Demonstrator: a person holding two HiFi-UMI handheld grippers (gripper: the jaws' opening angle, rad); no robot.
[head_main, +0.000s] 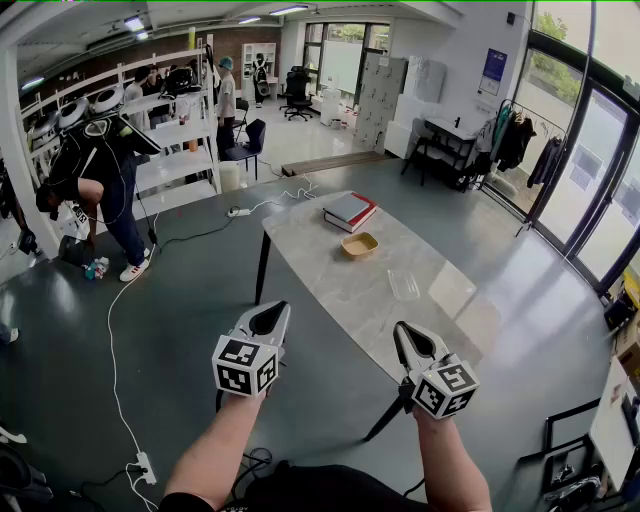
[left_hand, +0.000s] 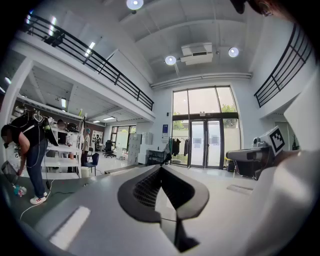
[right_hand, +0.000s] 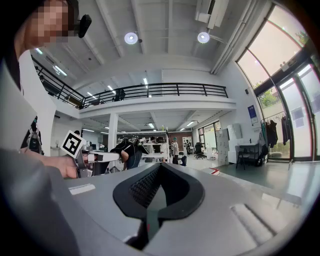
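Observation:
My left gripper (head_main: 271, 317) is held in the air near the front left corner of the marble-topped table (head_main: 330, 290), jaws shut with nothing between them. My right gripper (head_main: 405, 339) hovers over the table's front edge, also shut and empty. Farther back on the table lie a red-and-white book (head_main: 350, 211), a small yellow bowl (head_main: 360, 244) and a clear plastic container (head_main: 404, 284), all out of reach of both grippers. In the left gripper view the closed jaws (left_hand: 161, 169) point toward the glass doors. In the right gripper view the closed jaws (right_hand: 160, 166) point toward the shelves, with the left gripper (right_hand: 95, 157) alongside.
A person (head_main: 100, 185) bends over by white shelves (head_main: 175, 135) at the left. A white cable and power strip (head_main: 145, 466) lie on the dark floor. A clothes rack (head_main: 515, 140) and glass doors (head_main: 600, 190) stand at the right. Office chairs stand at the back.

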